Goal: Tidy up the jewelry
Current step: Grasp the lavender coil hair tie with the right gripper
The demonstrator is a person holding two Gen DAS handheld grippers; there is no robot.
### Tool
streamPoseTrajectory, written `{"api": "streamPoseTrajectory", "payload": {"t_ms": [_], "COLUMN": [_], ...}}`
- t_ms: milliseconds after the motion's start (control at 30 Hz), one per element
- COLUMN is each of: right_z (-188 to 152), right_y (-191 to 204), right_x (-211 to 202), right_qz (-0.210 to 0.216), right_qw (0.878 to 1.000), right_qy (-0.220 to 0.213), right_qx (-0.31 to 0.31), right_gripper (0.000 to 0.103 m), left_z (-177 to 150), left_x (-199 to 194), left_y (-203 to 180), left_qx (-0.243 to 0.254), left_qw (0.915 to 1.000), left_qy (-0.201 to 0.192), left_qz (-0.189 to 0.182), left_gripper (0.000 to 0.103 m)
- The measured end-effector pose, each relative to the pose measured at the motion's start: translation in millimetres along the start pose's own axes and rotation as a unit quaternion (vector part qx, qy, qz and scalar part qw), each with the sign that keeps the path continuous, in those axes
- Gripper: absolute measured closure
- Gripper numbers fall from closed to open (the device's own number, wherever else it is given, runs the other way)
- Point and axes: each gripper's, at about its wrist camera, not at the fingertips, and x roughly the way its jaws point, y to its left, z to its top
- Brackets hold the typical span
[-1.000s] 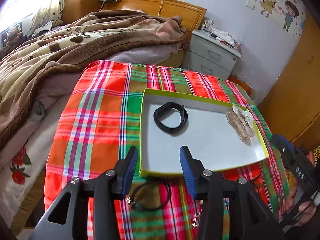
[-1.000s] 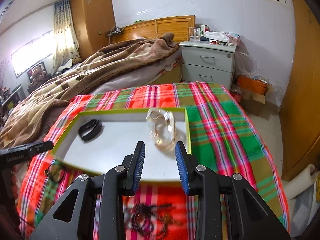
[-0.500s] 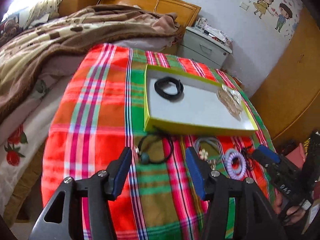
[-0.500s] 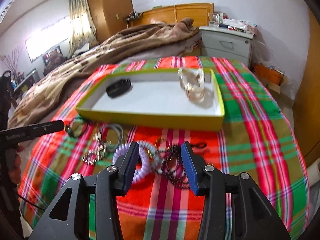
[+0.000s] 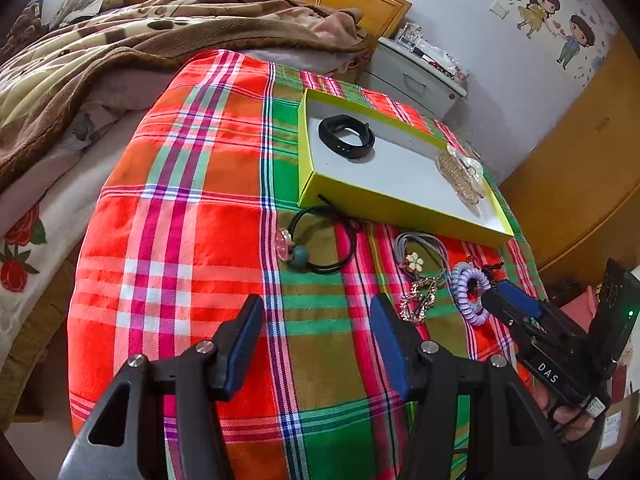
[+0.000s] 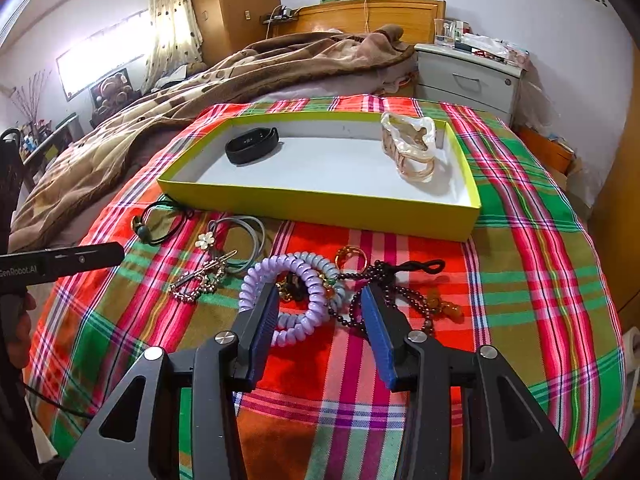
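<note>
Jewelry pile: loose pieces lie on the red-and-green plaid cloth (image 6: 520,208), in front of the tray and not yet in it.
Right gripper (image 6: 318,320): blue-padded jaws apart but closing — the lilac coiled plastic hair tie (image 6: 292,304) lies between and just ahead of the tips, no pad pressing it yet.
Left gripper (image 5: 316,340): jaws spread wide over bare cloth, nothing between them.
Key relation: the lilac coil lies directly ahead of the right gripper's jaws and well off to the right of the left one, so the right hand is the nearer; the coil's ring lies flat, overlapping a pale blue coil.
Neighbours: dark beaded string (image 6: 384,280) touching the coil's right side; sparkly silver chain (image 6: 200,284) to its left — either could likely snag.
Left-hand option: black elastic hair band with a teal bead (image 5: 320,240), ahead of the left gripper, just before the tray wall.
Farther: yellow-green shallow cardboard tray (image 6: 320,200), holding a black wristband (image 6: 252,146) at its left and a translucent cream hair claw (image 6: 412,148) at its right.
</note>
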Motion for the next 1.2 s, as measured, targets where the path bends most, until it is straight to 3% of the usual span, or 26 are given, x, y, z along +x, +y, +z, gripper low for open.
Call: {"api": "streamPoseTrajectory", "payload": {"t_ms": [133,200,300,700,1200], "right_z": [-0.4,-0.6,-1.1,1.9,9.6], "right_y": [5.0,7.3,9.7,-3.5,-16.3], "right_x": [2.0,4.5,3.5,-11.8,-22.4], "right_qz": [-0.009,-0.012,-0.020,-0.015,-0.010], "right_qw": [1.000,1.000,0.999,1.000,0.998], "right_qy": [0.007,0.013,0.012,-0.024,-0.050], "right_qx": [-0.011,-0.016,-0.022,0.010,0.036], "right_gripper": [0.080,0.081,0.093,0.093,0.093], "left_z": [-1.5,-1.2,-0.4,18.3,27.2], "left_x": [-0.2,0.0,-0.1,9.0,28.7], "left_y": [2.3,2.5,3.1,2.2,-10.5], "left_qx": [-0.001,-0.001,-0.001,0.000,0.032], "left_qw": [1.0000,0.9999,0.9999,0.9996,0.9944], "left_qy": [-0.001,-0.004,-0.005,-0.011,-0.008], "left_qz": [0.009,0.015,0.013,0.026,0.100], "left_gripper": [0.046,0.046,0.046,0.046,0.057]}}
